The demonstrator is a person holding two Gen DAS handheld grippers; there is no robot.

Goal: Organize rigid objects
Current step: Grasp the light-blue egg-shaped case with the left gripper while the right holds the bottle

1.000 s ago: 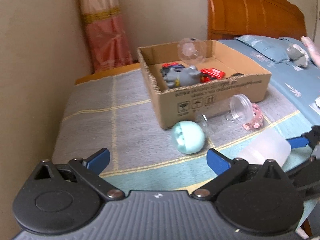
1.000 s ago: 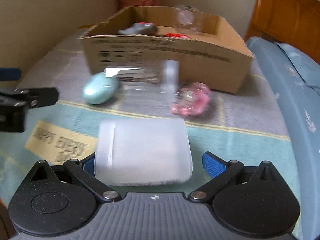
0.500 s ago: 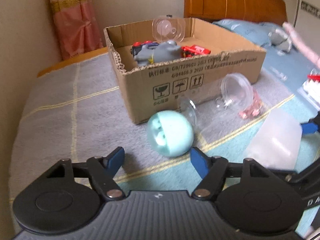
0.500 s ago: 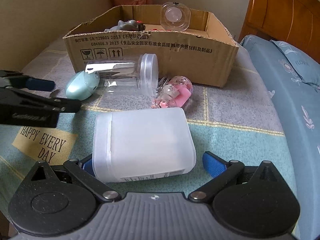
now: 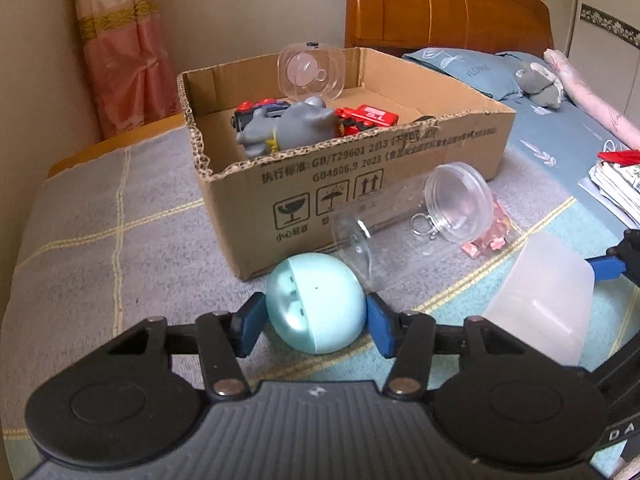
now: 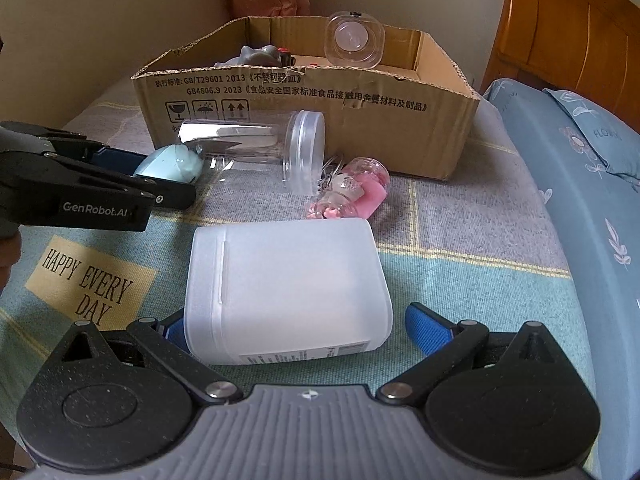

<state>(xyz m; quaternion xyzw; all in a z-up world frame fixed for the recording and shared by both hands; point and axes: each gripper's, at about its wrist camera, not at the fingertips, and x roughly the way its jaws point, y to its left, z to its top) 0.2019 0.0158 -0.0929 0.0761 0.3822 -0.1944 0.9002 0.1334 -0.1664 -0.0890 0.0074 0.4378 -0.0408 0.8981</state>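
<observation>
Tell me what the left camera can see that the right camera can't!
Only the left wrist view shows the red toy cars inside the box, the stack of papers and the grey plush on the bed.

Only the right wrist view shows the HAPPY EVERY DAY patch and the label on the white tub.

Both show the cardboard box, the clear jar, the teal ball between the left gripper fingers, and the pink bottle.

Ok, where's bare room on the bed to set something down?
Free: the grey checked blanket left of the cardboard box, and the teal stretch right of the frosted white plastic tub. Crowded: before the box, where the clear plastic jar, pink keychain and mint egg-shaped case lie.
</observation>
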